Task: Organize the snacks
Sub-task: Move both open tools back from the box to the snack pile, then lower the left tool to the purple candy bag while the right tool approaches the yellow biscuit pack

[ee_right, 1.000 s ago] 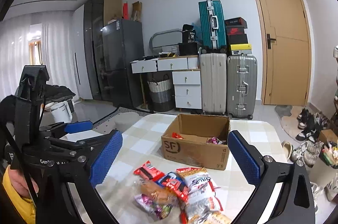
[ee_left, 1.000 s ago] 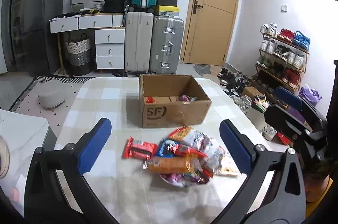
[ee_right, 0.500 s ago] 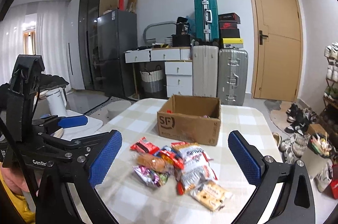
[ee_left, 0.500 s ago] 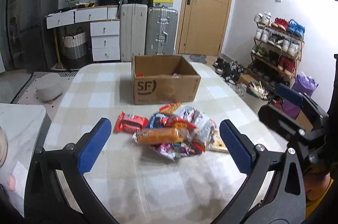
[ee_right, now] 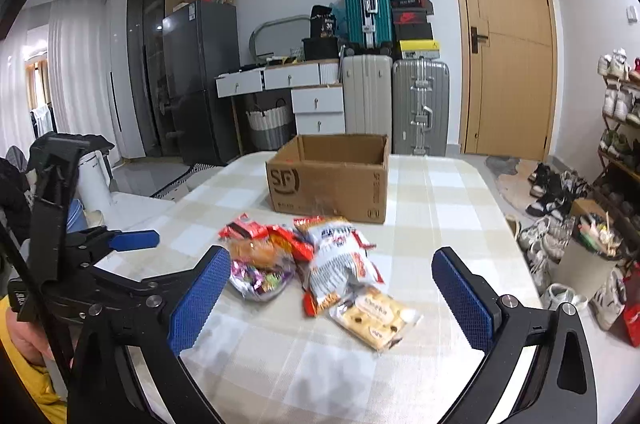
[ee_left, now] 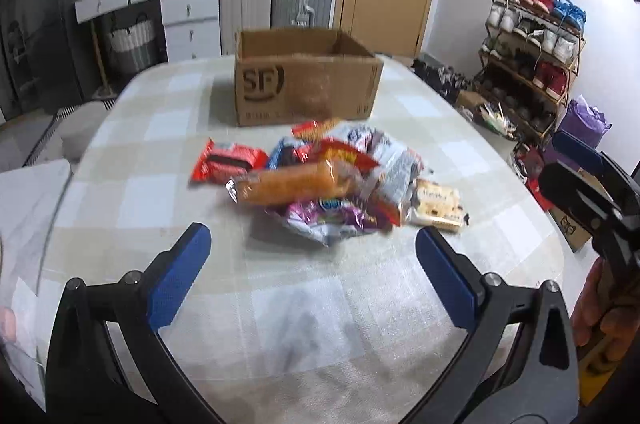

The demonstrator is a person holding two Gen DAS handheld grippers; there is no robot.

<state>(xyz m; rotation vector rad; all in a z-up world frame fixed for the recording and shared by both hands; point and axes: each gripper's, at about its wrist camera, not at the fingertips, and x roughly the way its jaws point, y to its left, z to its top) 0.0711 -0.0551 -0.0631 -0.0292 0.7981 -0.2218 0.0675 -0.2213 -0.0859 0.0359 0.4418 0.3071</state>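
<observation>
Left wrist view: the left tool (ee_left: 312, 270) is spread and empty, above the table (ee_left: 280, 324), short of the snack pile (ee_left: 328, 183); the box (ee_left: 306, 81) stands beyond.

Right wrist view: the right tool (ee_right: 326, 300) is likewise spread wide over the pile (ee_right: 316, 260). Best practice: single out an edge packet, such as the biscuit pack (ee_right: 376, 316), and pinch its middle.

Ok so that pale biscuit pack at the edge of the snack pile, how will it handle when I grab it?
The biscuit pack lies flat and apart from most of the heap, so probably easy to pinch. Its glossy film looks slippery. The biscuits inside likely keep it stiffish but crushable, so squeeze gently.
</observation>
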